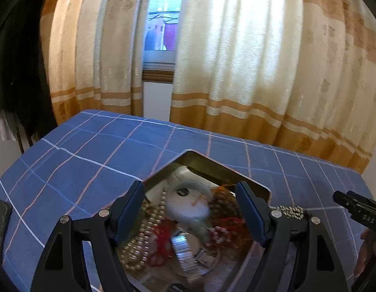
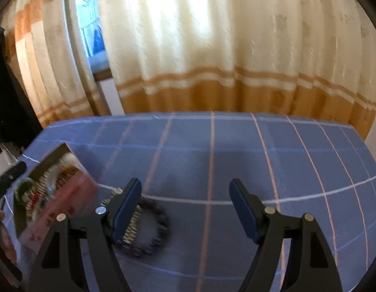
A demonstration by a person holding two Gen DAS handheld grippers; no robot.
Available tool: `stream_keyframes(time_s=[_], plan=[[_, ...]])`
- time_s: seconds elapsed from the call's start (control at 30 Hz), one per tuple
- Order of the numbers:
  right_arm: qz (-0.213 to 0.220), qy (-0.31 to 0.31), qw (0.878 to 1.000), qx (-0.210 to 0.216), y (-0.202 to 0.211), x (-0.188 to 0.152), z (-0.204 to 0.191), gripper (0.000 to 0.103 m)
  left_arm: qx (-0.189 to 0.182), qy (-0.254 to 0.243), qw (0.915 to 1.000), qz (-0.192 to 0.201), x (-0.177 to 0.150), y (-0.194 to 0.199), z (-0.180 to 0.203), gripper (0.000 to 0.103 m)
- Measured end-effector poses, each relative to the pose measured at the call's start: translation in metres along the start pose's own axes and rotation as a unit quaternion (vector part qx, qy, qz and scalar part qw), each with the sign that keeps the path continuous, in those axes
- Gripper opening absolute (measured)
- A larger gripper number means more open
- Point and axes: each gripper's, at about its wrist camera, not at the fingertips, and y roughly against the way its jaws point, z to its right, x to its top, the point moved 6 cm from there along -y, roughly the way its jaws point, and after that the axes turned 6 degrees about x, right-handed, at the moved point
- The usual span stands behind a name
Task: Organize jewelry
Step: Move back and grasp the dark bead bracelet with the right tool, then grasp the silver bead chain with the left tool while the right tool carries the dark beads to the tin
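Note:
An open metal box (image 1: 188, 154) sits on the blue checked tablecloth (image 1: 90, 158). It holds a pearl necklace (image 1: 141, 233), red coral beads (image 1: 161, 241), a pale green bangle (image 1: 195, 187), a silver watch (image 1: 188, 255) and brown beads (image 1: 222, 202). My left gripper (image 1: 189, 187) hangs open just above the box with nothing between its fingers. My right gripper (image 2: 185, 185) is open over bare cloth. A dark bead bracelet (image 2: 156, 233) and a silver bead chain (image 2: 132, 228) lie by its left finger, partly hidden behind it. The box (image 2: 66, 206) is further left.
Cream and orange curtains (image 1: 236, 60) hang close behind the table's far edge, with a window gap (image 1: 161, 24) between them. A dark object (image 1: 15, 60) stands at the far left. A silver bead chain (image 1: 291, 211) lies on the cloth right of the box.

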Motion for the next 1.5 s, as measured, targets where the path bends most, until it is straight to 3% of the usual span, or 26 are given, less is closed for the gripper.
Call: stream_keyframes(time_s=[0.07,0.17,0.23,0.27,0.3,0.33,0.4,0.53,0.6,0.87,1.2,1.33,1.37,1.4,1.43,1.5], plan=[[-0.031,0.000,0.999,0.015,-0.010,-0.008,-0.001,0.074,-0.002,-0.016,0.9999,-0.002,-0.001,0.002,0.012,0.077],[-0.072,0.011,0.997,0.022,-0.026,-0.021,-0.007,0.053,-0.005,-0.043,0.9991,-0.005,-0.002,0.004,0.029,0.077],[-0.098,0.031,0.995,0.020,-0.036,-0.034,-0.015,0.053,-0.013,-0.051,0.9986,-0.012,-0.002,0.003,0.037,0.077],[-0.116,0.044,0.992,0.013,-0.043,-0.041,-0.018,0.054,-0.017,-0.054,0.9983,-0.015,-0.003,0.003,0.041,0.077],[-0.109,0.060,0.992,-0.002,-0.042,-0.043,-0.020,0.046,-0.022,-0.060,0.9978,-0.020,-0.004,0.002,0.046,0.077],[-0.112,0.072,0.991,-0.023,-0.041,-0.044,-0.020,0.045,-0.027,-0.066,0.9971,-0.026,-0.005,0.001,0.052,0.077],[-0.120,0.069,0.990,-0.022,-0.038,-0.045,-0.017,0.017,-0.037,-0.076,0.9959,-0.032,-0.006,0.001,0.064,0.077],[-0.114,0.086,0.986,-0.084,-0.030,-0.043,0.003,0.016,-0.071,-0.108,0.9905,-0.045,-0.009,0.000,0.098,0.077],[-0.111,0.073,0.988,-0.082,-0.023,-0.041,0.015,0.016,-0.091,-0.119,0.9872,-0.055,-0.011,-0.004,0.113,0.077],[-0.072,0.032,0.993,-0.091,0.003,-0.023,0.044,0.016,-0.113,-0.179,0.9731,-0.092,-0.036,-0.023,0.164,0.077],[-0.044,0.010,0.996,-0.078,0.015,-0.015,0.054,0.016,-0.106,-0.218,0.9605,-0.137,-0.061,-0.056,0.193,0.077],[-0.035,0.014,0.998,-0.060,0.015,-0.014,0.044,0.016,-0.114,-0.205,0.9603,-0.151,-0.063,-0.064,0.191,0.064],[-0.034,0.015,0.998,-0.058,0.014,-0.014,0.043,0.016,-0.115,-0.205,0.9604,-0.149,-0.062,-0.063,0.191,0.050],[-0.033,0.015,0.998,-0.056,0.013,-0.014,0.042,0.016,-0.118,-0.207,0.9602,-0.146,-0.062,-0.061,0.191,0.028],[-0.031,0.016,0.998,-0.054,0.013,-0.014,0.041,0.016,-0.121,-0.215,0.9588,-0.142,-0.063,-0.058,0.192,0.017],[-0.027,0.015,0.998,-0.049,0.013,-0.014,0.039,0.016,-0.118,-0.225,0.9578,-0.135,-0.065,-0.053,0.193,0.014]])
